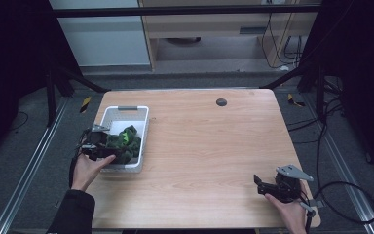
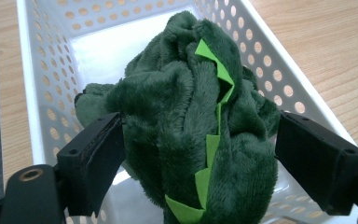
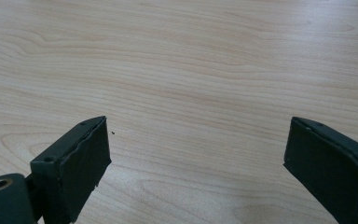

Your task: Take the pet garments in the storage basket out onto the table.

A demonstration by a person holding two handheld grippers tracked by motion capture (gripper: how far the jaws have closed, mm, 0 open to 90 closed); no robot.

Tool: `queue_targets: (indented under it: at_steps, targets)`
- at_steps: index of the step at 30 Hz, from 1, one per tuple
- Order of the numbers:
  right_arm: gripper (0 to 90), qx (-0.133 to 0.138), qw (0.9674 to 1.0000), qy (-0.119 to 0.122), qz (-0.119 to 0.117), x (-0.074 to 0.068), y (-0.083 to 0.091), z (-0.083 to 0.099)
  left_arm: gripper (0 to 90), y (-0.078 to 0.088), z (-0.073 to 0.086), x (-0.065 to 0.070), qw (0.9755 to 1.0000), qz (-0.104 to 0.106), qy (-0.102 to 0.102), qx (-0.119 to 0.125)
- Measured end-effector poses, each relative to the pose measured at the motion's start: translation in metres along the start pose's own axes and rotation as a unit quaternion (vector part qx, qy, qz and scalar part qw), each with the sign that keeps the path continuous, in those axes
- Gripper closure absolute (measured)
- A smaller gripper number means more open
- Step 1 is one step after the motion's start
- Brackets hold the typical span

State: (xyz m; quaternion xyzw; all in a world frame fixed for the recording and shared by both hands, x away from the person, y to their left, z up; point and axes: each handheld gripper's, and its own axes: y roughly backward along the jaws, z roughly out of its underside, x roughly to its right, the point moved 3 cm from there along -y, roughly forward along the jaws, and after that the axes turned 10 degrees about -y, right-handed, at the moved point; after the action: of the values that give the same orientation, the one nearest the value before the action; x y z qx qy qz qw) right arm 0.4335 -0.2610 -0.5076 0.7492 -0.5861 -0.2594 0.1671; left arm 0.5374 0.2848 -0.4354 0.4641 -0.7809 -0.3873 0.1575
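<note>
Straddling the green plush toy (image 2: 191,126) inside the white basket (image 1: 144,131), the left gripper (image 2: 196,158) has wide jaws gripping nothing; closing on loose fur could let it slip, or drag the light basket. The right gripper (image 3: 196,163) hovers spread, empty, over the table (image 1: 214,141)

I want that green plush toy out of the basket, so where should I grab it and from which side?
Grip the plush toy around its bunched middle, coming from above along the white basket's length. It stands taller than the walls, which block a low side approach. The open left gripper already straddles it, one of the fingers on each side.
</note>
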Motion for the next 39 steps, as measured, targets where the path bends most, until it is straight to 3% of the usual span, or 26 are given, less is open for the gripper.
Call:
queue_targets:
  at_steps: [4,17,34,39]
  targets:
    - [6.8,0.000,1.0000,0.004,0.000,0.001,-0.001,0.000,15.6,-0.004,0.001,0.001,0.9999,-0.001,-0.006,-0.013]
    - [6.3,-0.005,1.0000,0.004,-0.003,0.000,-0.002,0.001,21.7,-0.019,0.002,-0.004,0.9990,-0.005,0.001,-0.044]
    - [5.4,-0.012,0.9999,0.007,-0.004,-0.001,-0.003,0.002,48.5,-0.026,0.002,-0.002,0.9971,0.007,0.020,-0.073]
    - [5.3,-0.013,0.9999,0.009,-0.005,-0.001,-0.003,0.002,60.6,-0.027,0.002,0.000,0.9966,0.013,0.024,-0.077]
